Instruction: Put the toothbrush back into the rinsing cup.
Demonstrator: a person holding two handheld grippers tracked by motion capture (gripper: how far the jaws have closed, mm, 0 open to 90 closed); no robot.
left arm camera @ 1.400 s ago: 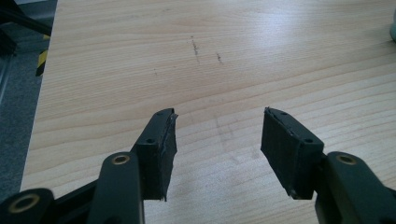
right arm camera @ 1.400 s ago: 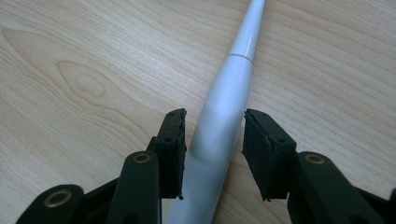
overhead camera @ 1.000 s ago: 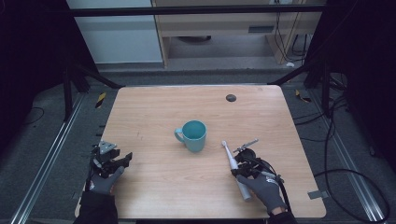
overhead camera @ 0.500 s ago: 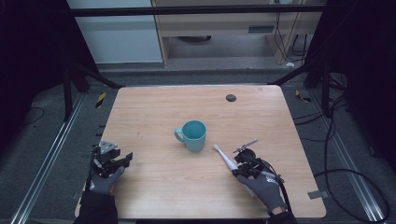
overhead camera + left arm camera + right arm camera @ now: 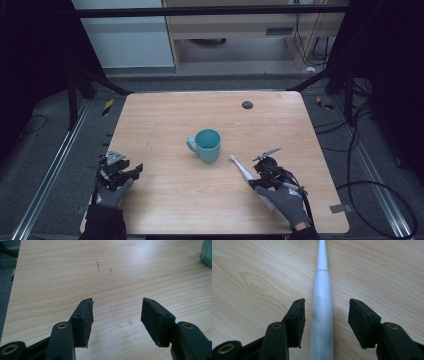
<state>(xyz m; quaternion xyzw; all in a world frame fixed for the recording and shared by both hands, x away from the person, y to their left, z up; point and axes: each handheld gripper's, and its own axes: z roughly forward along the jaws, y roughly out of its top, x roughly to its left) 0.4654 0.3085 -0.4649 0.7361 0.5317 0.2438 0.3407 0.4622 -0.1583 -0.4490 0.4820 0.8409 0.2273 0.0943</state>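
Between right gripper [image 5: 325, 322] fingers [image 5: 297, 320], just opening: toothbrush [image 5: 322, 315], unpressed

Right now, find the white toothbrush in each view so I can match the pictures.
High view: the white toothbrush lies on the table, right of the teal mug, running under the right gripper.
Left gripper view: no toothbrush here; the mug's edge is at the top right corner.
Right gripper view: the toothbrush runs up the centre between the open jaws.
Shared landmark: the wood-grain tabletop.
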